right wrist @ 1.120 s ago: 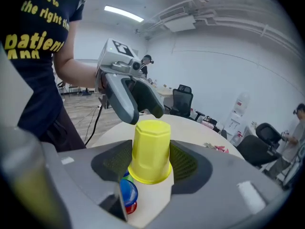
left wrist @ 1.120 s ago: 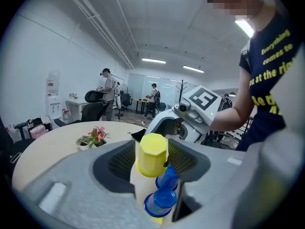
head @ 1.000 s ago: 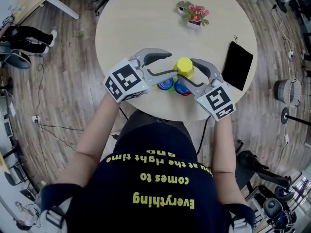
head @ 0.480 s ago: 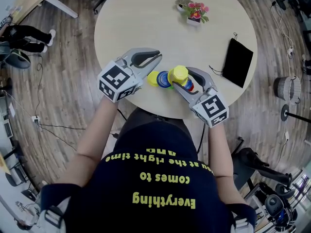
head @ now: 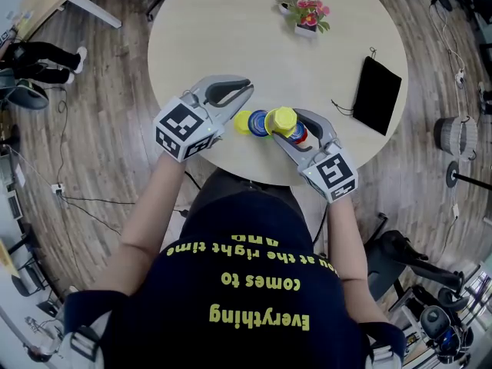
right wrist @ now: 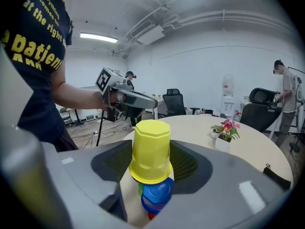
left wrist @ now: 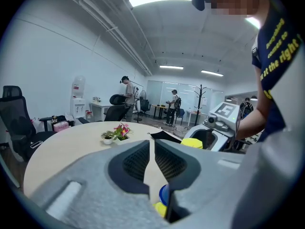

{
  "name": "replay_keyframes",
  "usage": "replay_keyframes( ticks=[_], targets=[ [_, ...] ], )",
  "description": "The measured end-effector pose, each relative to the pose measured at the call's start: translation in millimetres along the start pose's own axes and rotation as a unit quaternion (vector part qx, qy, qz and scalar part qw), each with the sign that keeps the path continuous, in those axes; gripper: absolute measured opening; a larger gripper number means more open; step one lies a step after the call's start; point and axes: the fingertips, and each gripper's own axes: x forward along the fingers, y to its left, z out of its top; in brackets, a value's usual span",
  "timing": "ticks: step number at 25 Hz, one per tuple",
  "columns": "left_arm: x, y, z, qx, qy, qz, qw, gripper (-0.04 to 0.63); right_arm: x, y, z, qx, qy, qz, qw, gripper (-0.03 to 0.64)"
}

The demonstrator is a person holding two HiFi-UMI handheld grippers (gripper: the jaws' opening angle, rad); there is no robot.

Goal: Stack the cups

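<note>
My right gripper (head: pixel 284 124) (right wrist: pixel 151 162) is shut on an upside-down yellow cup (head: pixel 282 118) (right wrist: pixel 150 149) near the table's front edge. Under that cup lie a blue cup (head: pixel 259 122) (right wrist: pixel 157 195) and a red cup (head: pixel 299 136), and a bit of green (right wrist: pixel 140 191) shows among them. Another yellow cup (head: pixel 242 121) lies left of the blue one. My left gripper (head: pixel 246 91) (left wrist: pixel 152 145) is just left of and behind the cups. Its jaws have just been closing and now stand shut, with nothing visible between them.
The round pale table (head: pixel 231 29) carries a small flower pot (head: pixel 305 18) at the back and a black pouch (head: pixel 377 94) at the right. The cups lie close to the table's front edge. People and office chairs show far off in both gripper views.
The left jaws went from open to shut, and that gripper shifted left and toward me. The right gripper brought the yellow cup down and nearer, over the lying cups.
</note>
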Motion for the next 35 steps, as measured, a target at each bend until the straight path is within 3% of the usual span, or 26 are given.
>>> replay_keyframes(
  ticks=[21, 28, 32, 35],
  targets=[
    [9, 6, -5, 0.000, 0.007, -0.002, 1.0000, 0.035, -7, 4, -12, 0.000, 0.015, 0.018, 1.000, 0.256],
    [9, 7, -5, -0.002, 0.007, 0.000, 1.0000, 0.035, -18, 5, -4, 0.009, 0.007, 0.045, 0.999, 0.305],
    [9, 10, -3, -0.001, 0.005, 0.002, 1.0000, 0.035, -26, 11, 8, -0.014, 0.007, 0.078, 0.997, 0.337],
    [7, 12, -1, 0.001, 0.002, 0.005, 1.0000, 0.035, -33, 11, 27, -0.014, -0.019, 0.086, 0.996, 0.344]
  ],
)
